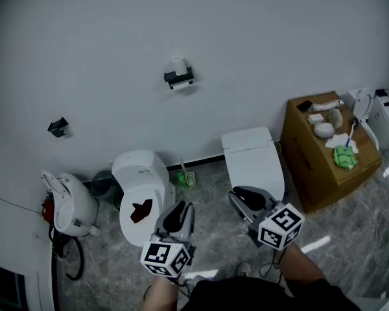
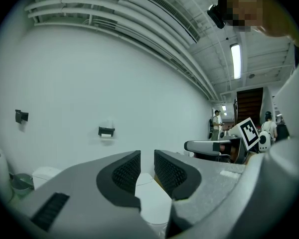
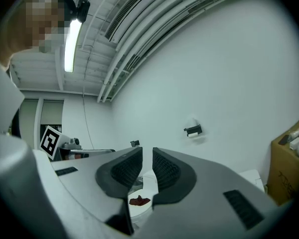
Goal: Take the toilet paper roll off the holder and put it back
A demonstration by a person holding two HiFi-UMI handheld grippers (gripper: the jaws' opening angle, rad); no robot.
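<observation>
The toilet paper roll [image 1: 177,65] sits on a black holder [image 1: 179,78] fixed to the white wall, far ahead of both grippers. It shows small in the left gripper view, roll [image 2: 107,124] above holder [image 2: 106,131], and in the right gripper view on its holder [image 3: 193,130]. My left gripper [image 1: 183,206] is held low over the floor near a toilet, its jaws a narrow gap apart with nothing between them [image 2: 147,159]. My right gripper [image 1: 237,197] is beside it, also slightly open and empty [image 3: 147,157].
A round white toilet [image 1: 141,173] with a dark red patch [image 1: 141,210] on its lid stands below the holder. A square toilet [image 1: 249,153] is to its right, then a cardboard box [image 1: 311,167] with a green cloth [image 1: 344,156]. A small black bracket [image 1: 58,127] is on the wall.
</observation>
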